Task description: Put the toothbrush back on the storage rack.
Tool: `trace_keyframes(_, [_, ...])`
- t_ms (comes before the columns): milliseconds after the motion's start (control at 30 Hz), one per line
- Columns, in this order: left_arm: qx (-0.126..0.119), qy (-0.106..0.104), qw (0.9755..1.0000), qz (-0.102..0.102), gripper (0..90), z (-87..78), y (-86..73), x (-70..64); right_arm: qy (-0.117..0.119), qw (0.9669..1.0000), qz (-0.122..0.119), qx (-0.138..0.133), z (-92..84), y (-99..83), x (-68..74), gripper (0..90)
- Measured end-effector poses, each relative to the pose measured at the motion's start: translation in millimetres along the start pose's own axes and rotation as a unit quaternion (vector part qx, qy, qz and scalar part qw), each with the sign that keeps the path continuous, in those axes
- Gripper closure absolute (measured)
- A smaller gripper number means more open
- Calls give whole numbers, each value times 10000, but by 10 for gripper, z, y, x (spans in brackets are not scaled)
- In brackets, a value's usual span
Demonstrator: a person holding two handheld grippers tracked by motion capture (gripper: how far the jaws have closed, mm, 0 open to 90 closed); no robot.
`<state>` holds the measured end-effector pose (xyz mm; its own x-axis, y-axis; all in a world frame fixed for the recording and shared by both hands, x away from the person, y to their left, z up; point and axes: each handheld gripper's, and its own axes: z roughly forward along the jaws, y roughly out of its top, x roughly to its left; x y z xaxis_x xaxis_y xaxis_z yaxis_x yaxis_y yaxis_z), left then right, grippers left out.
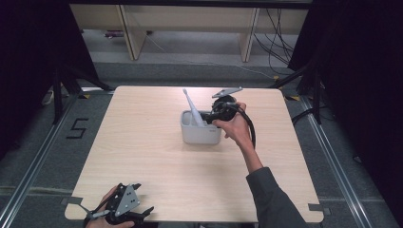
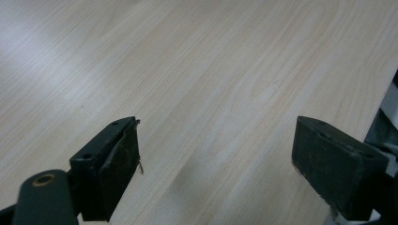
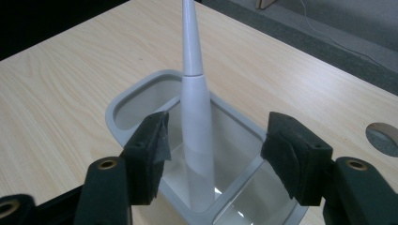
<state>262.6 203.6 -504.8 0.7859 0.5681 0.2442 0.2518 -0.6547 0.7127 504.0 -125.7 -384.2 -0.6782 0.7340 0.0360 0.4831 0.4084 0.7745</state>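
Where visible, pale wooden table [image 1: 142,156], seemingly unmarked.

Cut-off and hidden parts

Beyond the right gripper [image 3: 213,154], the toothbrush [image 3: 196,117] loses its tip at the top edge; the holder's [image 3: 136,101] near corner lies below the frame.

Both grippers are chunky black things – the left gripper [image 1: 124,211] has that grey triangular plate; dark grey sleeve [image 1: 273,202] on the right arm.
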Motion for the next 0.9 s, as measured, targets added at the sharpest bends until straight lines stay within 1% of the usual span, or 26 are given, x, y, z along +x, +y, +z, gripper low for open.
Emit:
trace_keyframes(33, [-1, 1, 10000, 3, 150, -1, 1, 1, -7, 10000, -46, -46, -4, 1, -4, 392])
trace_keyframes(100, [-4, 7, 10000, 0, 149, -2, 1, 1, 4, 10000, 40, -34, -24, 4, 5, 376])
trace_keyframes(133, [-3, 7, 10000, -1, 150, -1, 1, 0, -18, 10000, -15, -84, -24, 1, -2, 372])
trace_keyframes(167, [-1, 5, 10000, 1, 150, -1, 1, 0, 17, 10000, 39, -74, -34, 1, 1, 368])
trace_keyframes(200, [-3, 4, 10000, -4, 149, -1, 1, -1, -24, 9999, 1, -106, -41, -7, 2, 366])
trace_keyframes(233, [0, 4, 10000, 2, 149, -1, 1, 0, 63, 9999, 7, -148, -40, -10, 1, 360])
trace_keyframes(267, [3, 7, 10000, 3, 150, 0, 1, 1, 37, 9999, 67, -130, -49, -19, 9, 357])
trace_keyframes(300, [4, 4, 10000, -1, 149, 0, 1, 0, 7, 9998, -95, -161, -56, -25, -10, 355])
trace_keyframes(333, [7, 5, 10000, 1, 149, 1, 0, 0, -4, 9999, -75, -153, -61, -34, -9, 354])
trace_keyframes(367, [6, 2, 10000, 2, 149, 1, 0, -1, 45, 9997, -55, -213, -57, -52, -11, 352])
trace_keyframes(400, [15, 0, 10000, 12, 150, 0, 1, 0, 1, 9997, 39, -227, -66, -63, -1, 350])
trace_keyframes(433, [13, -1, 10000, 8, 149, 0, 1, 0, -3, 9997, -104, -199, -85, -66, -30, 349])
trace_keyframes(467, [9, 1, 10000, 2, 149, 1, 1, -1, -35, 9998, 14, -172, -100, -77, -20, 349])
trace_keyframes(500, [8, 4, 10000, 1, 150, 1, 1, -1, 21, 9998, 32, -193, -105, -84, -23, 348])
trace_keyframes(533, [9, 4, 10000, -2, 149, 1, 0, 0, -25, 9997, -86, -217, -117, -91, -45, 349])
trace_keyframes(567, [60, 20, 10000, 55, 150, -4, 1, 8, -10, 9998, 21, -221, -128, -100, -36, 348])
trace_keyframes(600, [60, 20, 10000, 55, 149, -4, 1, 8, -16, 9997, 68, -240, -141, -107, -34, 349])
trace_keyframes(633, [61, 20, 10000, 60, 150, -4, 2, 8, 6, 9997, 46, -250, -150, -114, -43, 348])
trace_keyframes(667, [63, 15, 10000, 62, 150, -4, 2, 8, -13, 9997, 81, -235, -171, -114, -36, 346])
trace_keyframes(700, [67, 14, 10000, 67, 150, -4, 1, 8, -9, 9996, 21, -291, -172, -121, -45, 344])
trace_keyframes(733, [59, 9, 10000, 63, 149, -2, 0, 9, 51, 9995, 60, -300, -186, -123, -35, 344])
trace_keyframes(767, [68, -2, 9999, 74, 150, -1, 0, 12, -11, 9995, -63, -304, -203, -130, -45, 345])
trace_keyframes(833, [61, 26, 10000, 68, 150, -3, 1, 7, -7, 9995, -30, -308, -224, -143, -22, 343])
trace_keyframes(867, [77, 41, 9999, 77, 150, -6, 2, 7, 30, 9994, -89, -341, -220, -154, -22, 340])
trace_keyframes(900, [75, 29, 9999, 75, 150, -5, 2, 8, 44, 9995, 9, -303, -239, -163, -2, 337])
